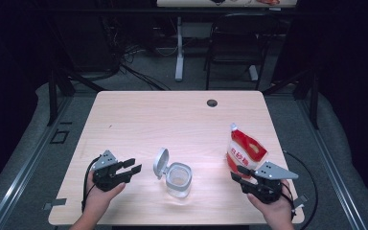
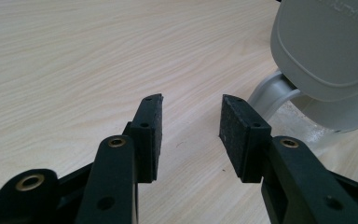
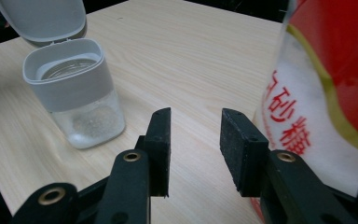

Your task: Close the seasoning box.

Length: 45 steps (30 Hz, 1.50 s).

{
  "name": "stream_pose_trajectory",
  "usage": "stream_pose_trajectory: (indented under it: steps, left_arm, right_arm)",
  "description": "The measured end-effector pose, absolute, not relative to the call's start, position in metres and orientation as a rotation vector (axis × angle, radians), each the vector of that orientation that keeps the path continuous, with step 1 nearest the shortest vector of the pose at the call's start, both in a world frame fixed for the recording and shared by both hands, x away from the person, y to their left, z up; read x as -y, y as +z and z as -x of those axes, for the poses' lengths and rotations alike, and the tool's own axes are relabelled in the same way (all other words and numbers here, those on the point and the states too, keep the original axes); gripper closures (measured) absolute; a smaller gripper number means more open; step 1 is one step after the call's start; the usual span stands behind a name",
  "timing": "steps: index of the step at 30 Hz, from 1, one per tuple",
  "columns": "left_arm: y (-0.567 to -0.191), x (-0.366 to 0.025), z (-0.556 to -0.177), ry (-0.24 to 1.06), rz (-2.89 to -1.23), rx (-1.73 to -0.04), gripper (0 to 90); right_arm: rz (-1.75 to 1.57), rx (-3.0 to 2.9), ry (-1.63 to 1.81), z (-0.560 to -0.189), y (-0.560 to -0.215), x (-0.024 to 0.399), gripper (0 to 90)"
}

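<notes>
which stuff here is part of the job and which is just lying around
In the job:
- clear jar, its grey flip lid open
- red and white bag, standing
- left claw and right claw, both open with nothing between them

Just about:
- chair behind the table
- floor cables

The red and white bag [image 3: 326, 93] at the right of the right gripper view carries red Chinese characters, partly cut off; they appear to read 白砂糖.
</notes>
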<state>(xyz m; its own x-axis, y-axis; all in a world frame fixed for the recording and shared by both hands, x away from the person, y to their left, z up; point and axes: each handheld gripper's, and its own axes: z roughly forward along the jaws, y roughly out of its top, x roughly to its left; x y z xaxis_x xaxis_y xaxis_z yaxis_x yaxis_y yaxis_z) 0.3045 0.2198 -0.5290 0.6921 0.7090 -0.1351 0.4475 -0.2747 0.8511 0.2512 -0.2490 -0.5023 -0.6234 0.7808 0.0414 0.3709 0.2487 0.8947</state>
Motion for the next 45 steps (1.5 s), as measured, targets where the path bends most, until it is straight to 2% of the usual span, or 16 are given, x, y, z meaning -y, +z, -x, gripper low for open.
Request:
stream_pose_trajectory:
  steps: [21,31,45]
  left_arm:
    - [-0.527,-0.209,-0.303,0.354,-1.917,-0.887,59.6]
    - [-0.527,-0.213,-0.303,0.357,-1.918,-0.9,59.6]
    - [-0.527,-0.217,-0.302,0.365,-1.912,-0.912,59.6]
  right_arm:
    - [-1.181,-2.024,1.247,-0.238,-0.503,0.303,64.8]
    - [-1.232,-1.977,1.237,-0.246,-0.509,0.307,60.4]
    - [-1.239,-1.979,1.241,-0.255,-0.513,0.301,58.7]
